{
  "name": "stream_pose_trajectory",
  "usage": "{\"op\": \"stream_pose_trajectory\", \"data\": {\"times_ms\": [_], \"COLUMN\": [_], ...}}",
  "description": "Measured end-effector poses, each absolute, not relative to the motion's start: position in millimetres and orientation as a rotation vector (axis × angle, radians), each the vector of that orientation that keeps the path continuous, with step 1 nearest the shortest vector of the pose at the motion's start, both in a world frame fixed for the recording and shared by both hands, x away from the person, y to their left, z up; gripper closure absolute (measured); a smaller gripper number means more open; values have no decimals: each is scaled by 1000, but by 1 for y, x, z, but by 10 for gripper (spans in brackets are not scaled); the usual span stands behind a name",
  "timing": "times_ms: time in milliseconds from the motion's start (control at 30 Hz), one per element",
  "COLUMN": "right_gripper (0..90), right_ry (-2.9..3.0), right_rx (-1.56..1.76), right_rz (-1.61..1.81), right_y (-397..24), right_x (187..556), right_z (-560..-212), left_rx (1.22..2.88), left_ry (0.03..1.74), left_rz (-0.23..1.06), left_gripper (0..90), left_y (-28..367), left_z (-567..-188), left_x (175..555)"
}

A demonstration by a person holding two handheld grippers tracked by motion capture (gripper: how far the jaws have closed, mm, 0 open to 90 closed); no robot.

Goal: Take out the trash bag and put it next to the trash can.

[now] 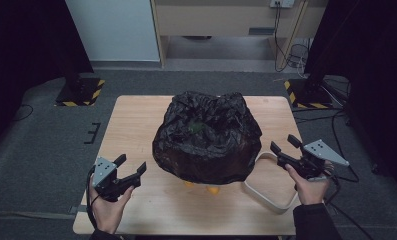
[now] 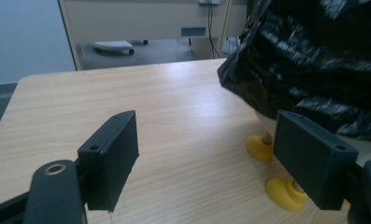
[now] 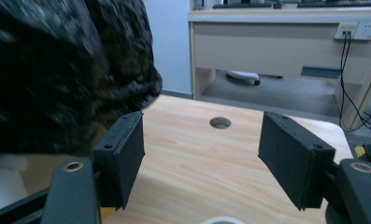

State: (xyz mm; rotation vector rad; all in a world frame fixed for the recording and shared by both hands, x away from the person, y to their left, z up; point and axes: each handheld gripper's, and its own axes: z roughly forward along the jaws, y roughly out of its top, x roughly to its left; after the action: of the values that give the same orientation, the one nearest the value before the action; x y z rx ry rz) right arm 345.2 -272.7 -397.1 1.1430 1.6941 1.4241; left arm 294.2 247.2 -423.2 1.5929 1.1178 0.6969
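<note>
Looking down from the high view, the black plastic bag point(image 1: 207, 137) bulges crinkled and glossy mid-table point(image 1: 136, 120), flanked by the left gripper point(image 1: 133, 170) and the right gripper point(image 1: 282, 145), both gaping and empty. In the left gripper view, the bag point(image 2: 314, 60) hangs just right over yellow feet point(image 2: 260, 147). In the right gripper view, it point(image 3: 57, 70) looms left, apart from the jaws.

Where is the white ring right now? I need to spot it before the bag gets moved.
In the high view the white ring lies on the table near its front right corner, partly tucked under the black bag, just left of the right gripper.
</note>
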Motion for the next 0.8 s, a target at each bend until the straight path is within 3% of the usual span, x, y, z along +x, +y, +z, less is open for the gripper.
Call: {"op": "stream_pose_trajectory", "data": {"times_ms": [800], "right_gripper": [342], "right_ry": [1602], "right_rx": [1027], "right_rz": [1589], "right_y": [-251], "right_x": [335], "right_z": [-347], "left_rx": [1455], "left_ry": [1023], "left_rz": [745], "left_gripper": [228], "left_y": [248], "left_z": [-366], "left_x": [302]}}
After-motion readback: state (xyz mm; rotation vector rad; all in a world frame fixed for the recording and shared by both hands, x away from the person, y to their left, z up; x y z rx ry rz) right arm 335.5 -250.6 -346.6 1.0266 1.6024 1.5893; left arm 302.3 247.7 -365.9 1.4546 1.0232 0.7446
